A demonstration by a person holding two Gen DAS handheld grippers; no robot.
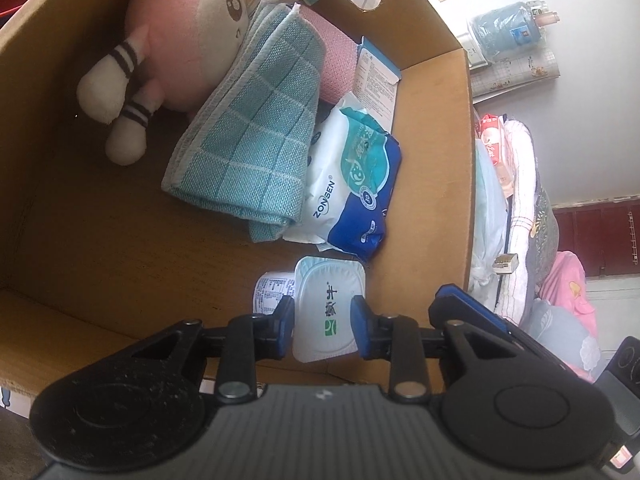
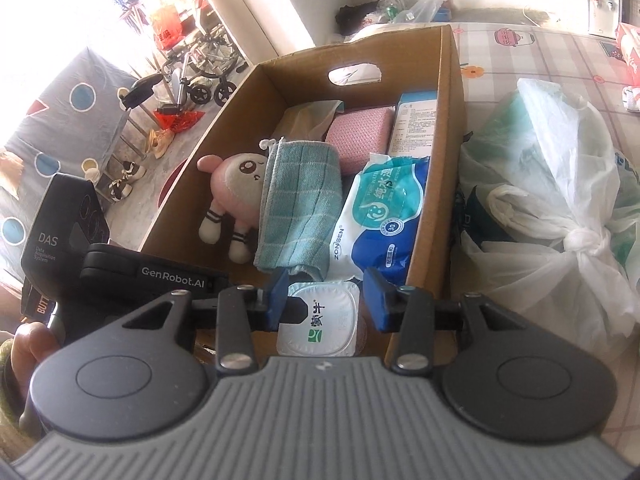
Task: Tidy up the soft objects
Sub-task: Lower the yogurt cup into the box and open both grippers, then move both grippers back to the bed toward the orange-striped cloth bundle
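Note:
A cardboard box holds a pink plush doll, a folded teal towel, a pink cloth, a wet-wipes pack and a white paper box. My left gripper is shut on a white yogurt cup at the box's near end. My right gripper hovers over the same cup, jaws apart, with a gap on the right side.
A knotted white plastic bag lies right of the box on a checked tablecloth. A red pack sits at the far right. The left hand device is at the left. Bedding and a pink garment lie beyond the box.

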